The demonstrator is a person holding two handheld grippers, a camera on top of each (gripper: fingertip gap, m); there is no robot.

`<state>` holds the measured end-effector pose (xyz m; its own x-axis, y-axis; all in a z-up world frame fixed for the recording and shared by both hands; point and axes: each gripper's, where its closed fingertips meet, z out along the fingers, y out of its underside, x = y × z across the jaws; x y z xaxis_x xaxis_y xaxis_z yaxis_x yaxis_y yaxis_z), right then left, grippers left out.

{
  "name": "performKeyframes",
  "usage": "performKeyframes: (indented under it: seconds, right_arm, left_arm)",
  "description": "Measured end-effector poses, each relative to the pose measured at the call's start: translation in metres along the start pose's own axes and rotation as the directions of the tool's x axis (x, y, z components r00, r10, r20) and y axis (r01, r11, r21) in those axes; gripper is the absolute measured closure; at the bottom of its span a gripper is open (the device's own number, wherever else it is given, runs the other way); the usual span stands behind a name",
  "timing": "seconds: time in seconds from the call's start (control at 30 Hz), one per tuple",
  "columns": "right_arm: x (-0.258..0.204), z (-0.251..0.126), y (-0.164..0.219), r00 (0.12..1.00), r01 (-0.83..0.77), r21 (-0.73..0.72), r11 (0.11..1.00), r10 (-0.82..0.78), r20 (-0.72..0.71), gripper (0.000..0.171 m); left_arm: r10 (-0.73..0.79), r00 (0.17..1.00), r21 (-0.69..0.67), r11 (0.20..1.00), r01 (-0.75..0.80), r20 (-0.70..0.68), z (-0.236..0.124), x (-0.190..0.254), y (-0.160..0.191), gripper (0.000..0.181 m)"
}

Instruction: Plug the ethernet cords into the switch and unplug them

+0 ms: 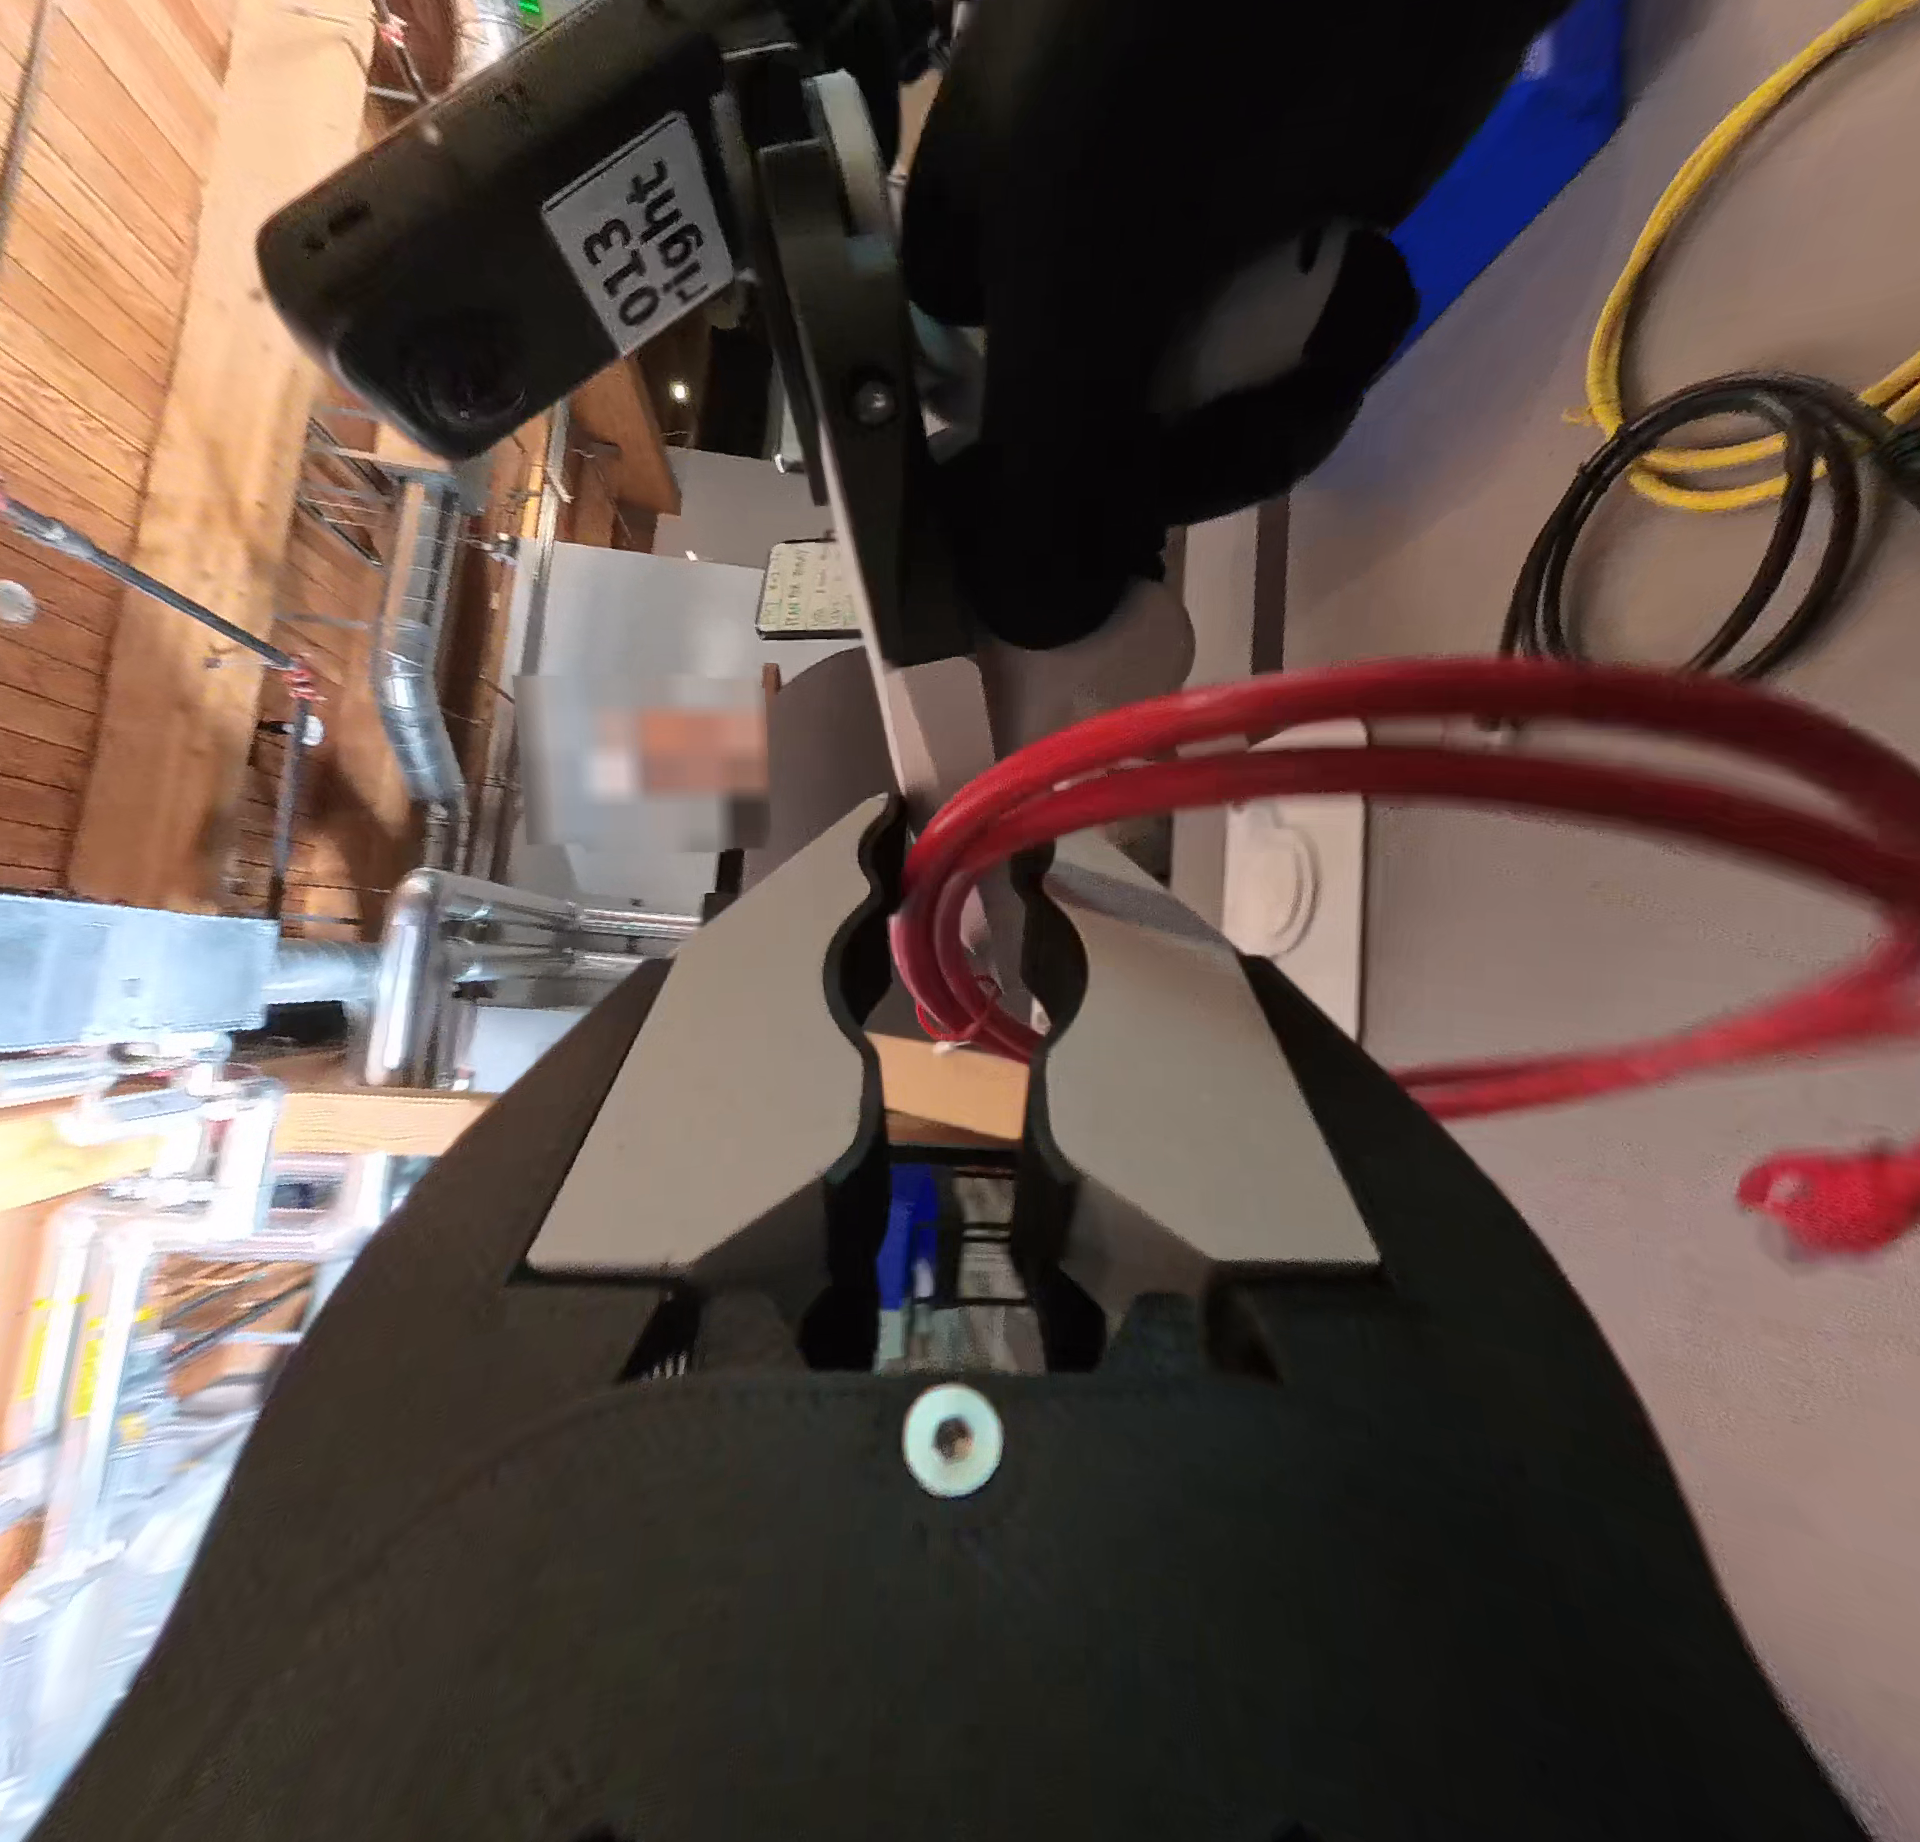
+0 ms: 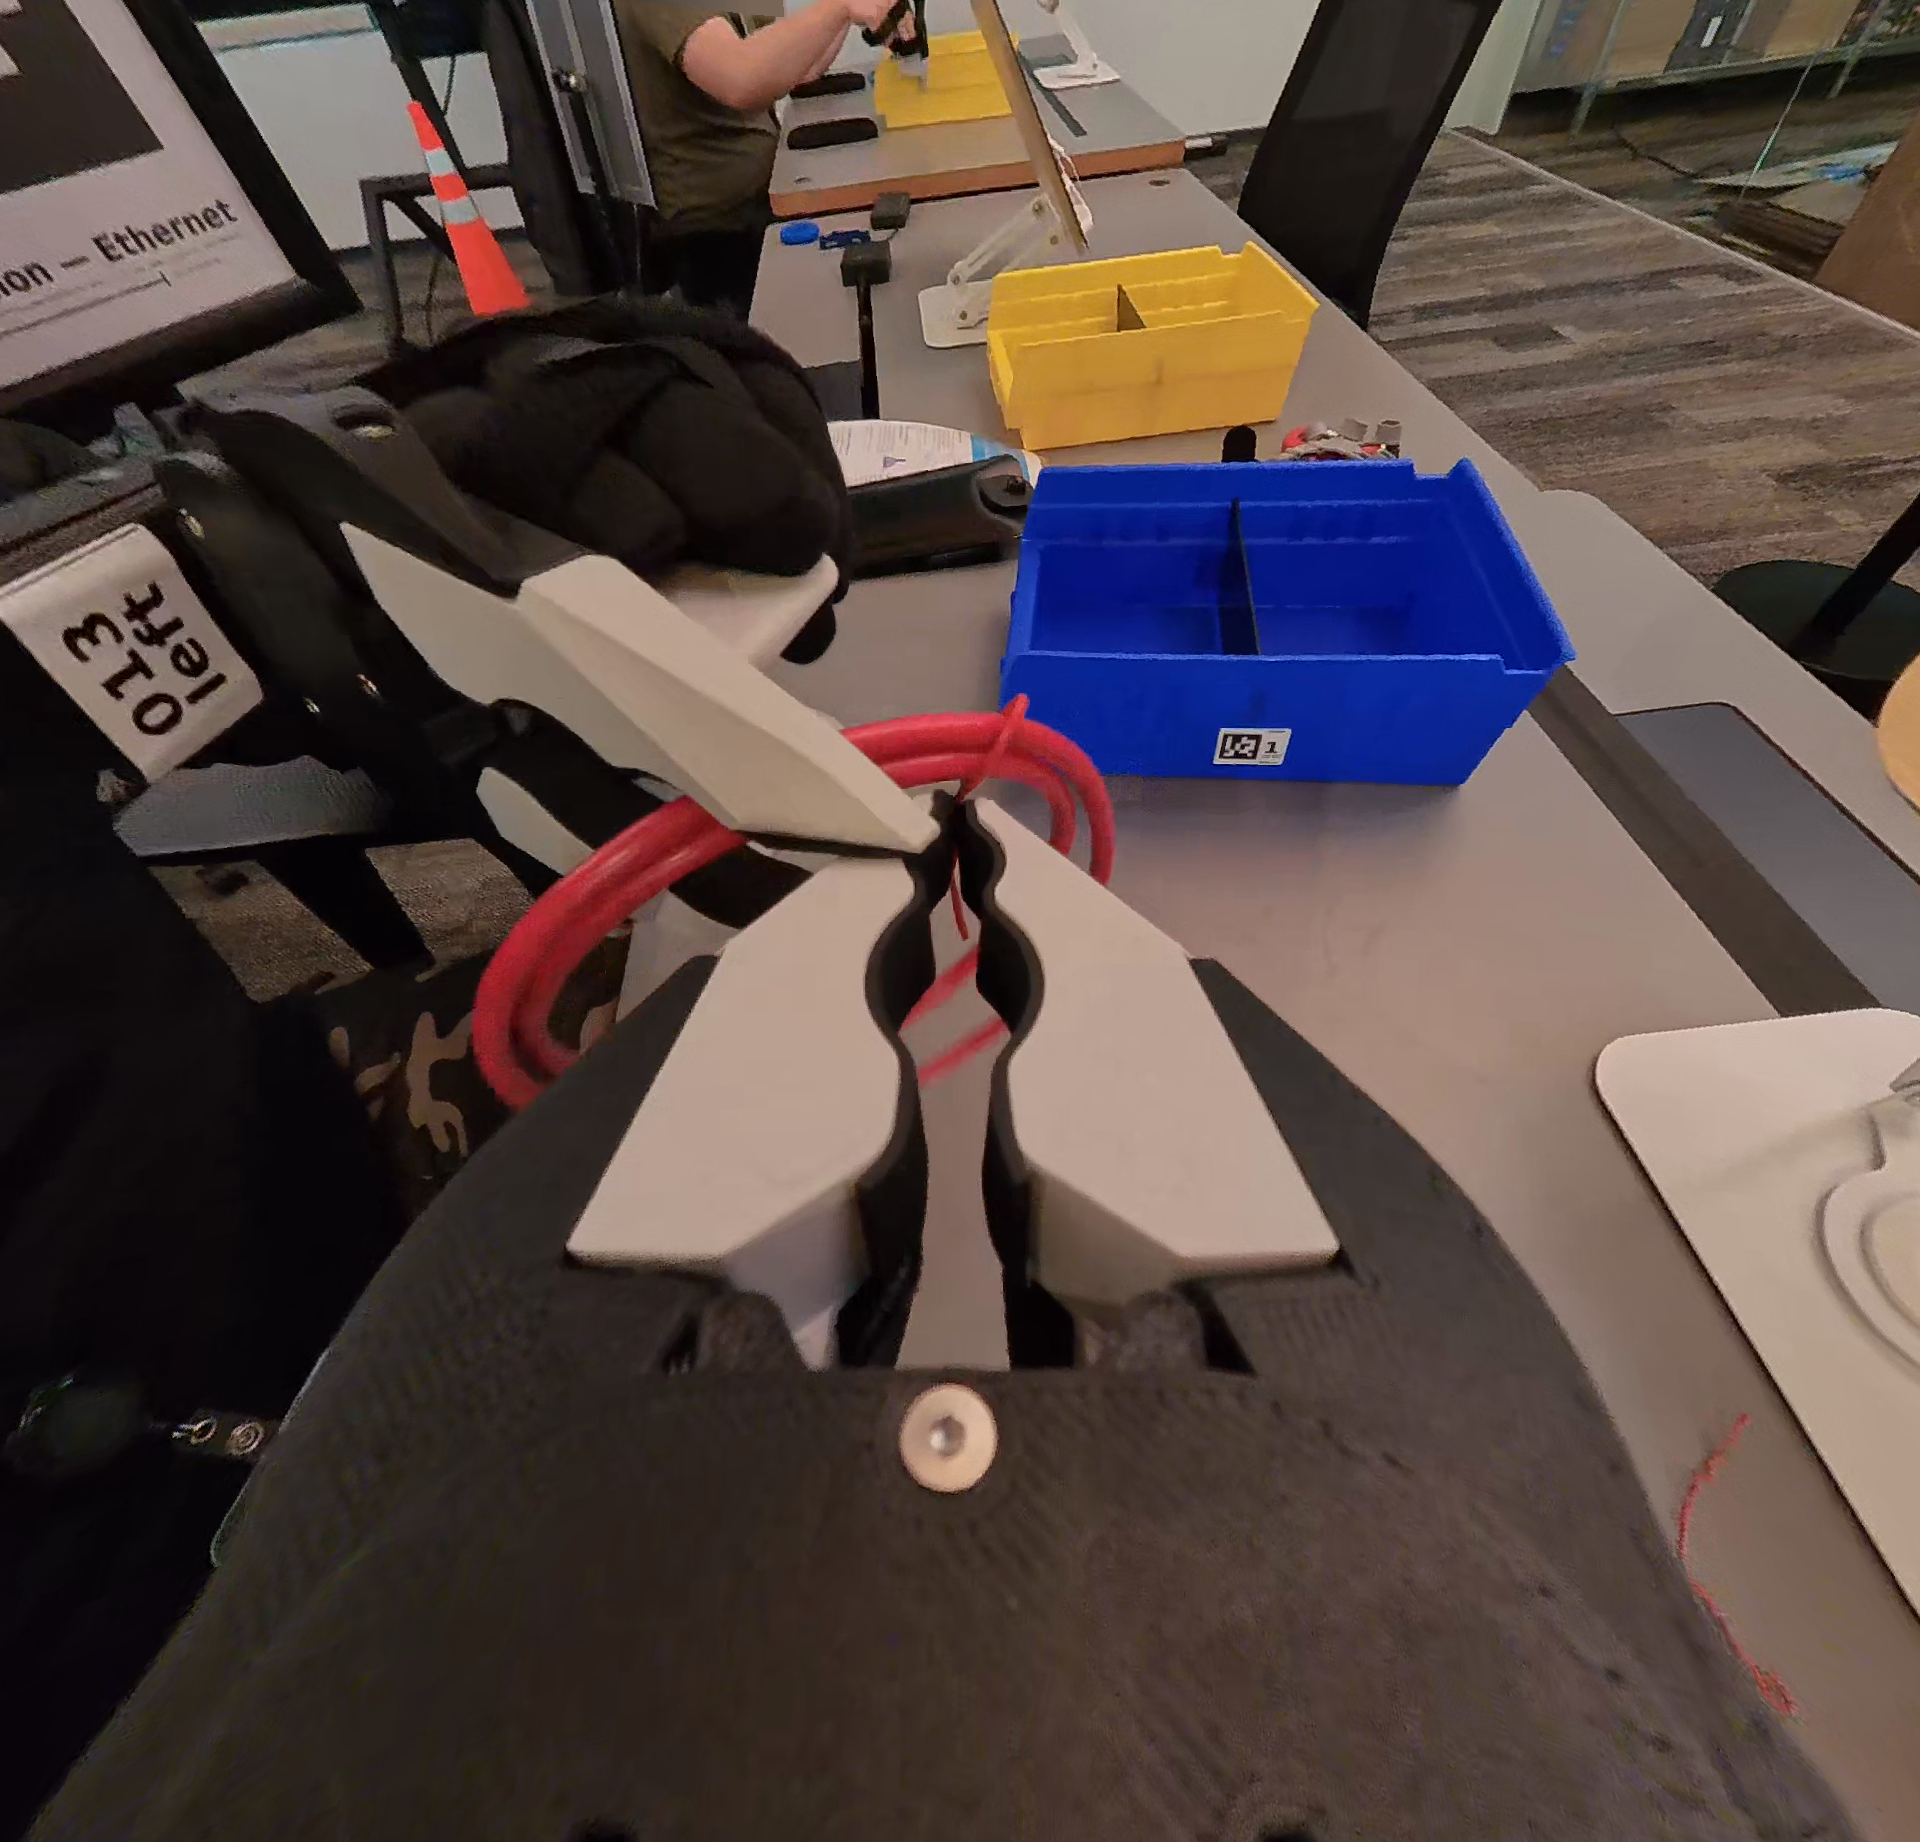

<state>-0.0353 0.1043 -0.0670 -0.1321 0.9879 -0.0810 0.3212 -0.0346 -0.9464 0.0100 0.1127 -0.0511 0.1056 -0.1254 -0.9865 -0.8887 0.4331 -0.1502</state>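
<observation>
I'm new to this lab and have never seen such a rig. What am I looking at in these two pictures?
There is no robot: a person in black gloves holds two hand-held grippers, each with its own camera looking along its grey jaws. One picture comes from the left gripper, the other from the right gripper. Both meet at a coiled red ethernet cord: the left jaws stand around its strands, the right jaws are nearly shut on a thin red tie at the coil. On the grey table stand a blue bin and a yellow bin. Yellow and black cables lie nearby.

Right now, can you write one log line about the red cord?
red cord: coiled, tied | left claw: shut on coil | right claw: pinching red tie | blue bin: empty | switch: unseen
</observation>
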Motion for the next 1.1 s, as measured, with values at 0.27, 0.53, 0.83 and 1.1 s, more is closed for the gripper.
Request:
performKeyframes:
  seconds: [0.27, 0.53, 0.83, 1.1]
  right_arm:
    - [-0.016, -0.009, -0.024, 0.997, -0.024, 0.098, 0.995, 0.017, 0.070, 0.171]
    - [-0.022, -0.013, -0.032, 0.963, -0.173, 0.201, 0.964, 0.123, 0.240, 0.171]
    - [-0.024, -0.007, -0.031, 0.973, -0.129, 0.191, 0.973, 0.086, 0.216, 0.171]
    - [-0.027, 0.001, -0.028, 0.994, 0.105, 0.092, 0.990, -0.109, 0.032, 0.171]
  left_arm:
    - [-0.324, 0.914, 0.128, 0.923, 0.362, -0.245, -0.011, -0.018, -0.013, 0.163]
    - [-0.358, 0.869, 0.182, 0.882, 0.435, -0.343, -0.020, -0.026, -0.017, 0.166]
    - [-0.605, 0.646, 0.174, 0.653, 0.737, -0.465, -0.029, -0.068, -0.001, 0.180]
    - [-0.745, 0.337, -0.161, 0.507, 0.847, -0.576, 0.007, -0.052, 0.017, 0.181]
